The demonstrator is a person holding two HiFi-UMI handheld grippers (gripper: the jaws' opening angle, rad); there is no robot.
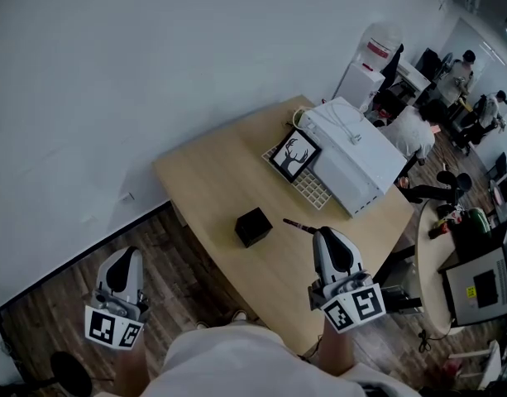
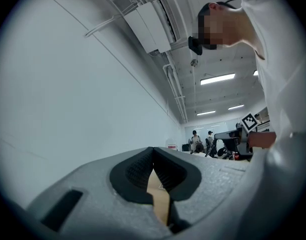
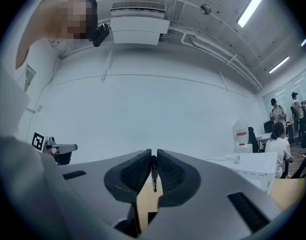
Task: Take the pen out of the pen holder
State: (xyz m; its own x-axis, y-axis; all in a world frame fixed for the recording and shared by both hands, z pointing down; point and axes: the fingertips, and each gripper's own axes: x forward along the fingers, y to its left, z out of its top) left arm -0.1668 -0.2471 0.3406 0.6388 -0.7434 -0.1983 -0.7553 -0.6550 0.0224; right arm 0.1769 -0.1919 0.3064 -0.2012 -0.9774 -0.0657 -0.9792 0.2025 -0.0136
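The black cube pen holder stands on the wooden table, near its middle. My right gripper hovers over the table just right of the holder, shut on a thin dark pen that sticks out leftward from its tips, clear of the holder. In the right gripper view the pen shows as a thin rod pinched between the black pads. My left gripper is off the table's left side, over the wood floor. In the left gripper view, the left gripper has its pads meeting with nothing between them.
A white machine, a framed deer picture and a white grid-like mat fill the table's far right part. A water dispenser stands behind. A cluttered round table and several people are at the right.
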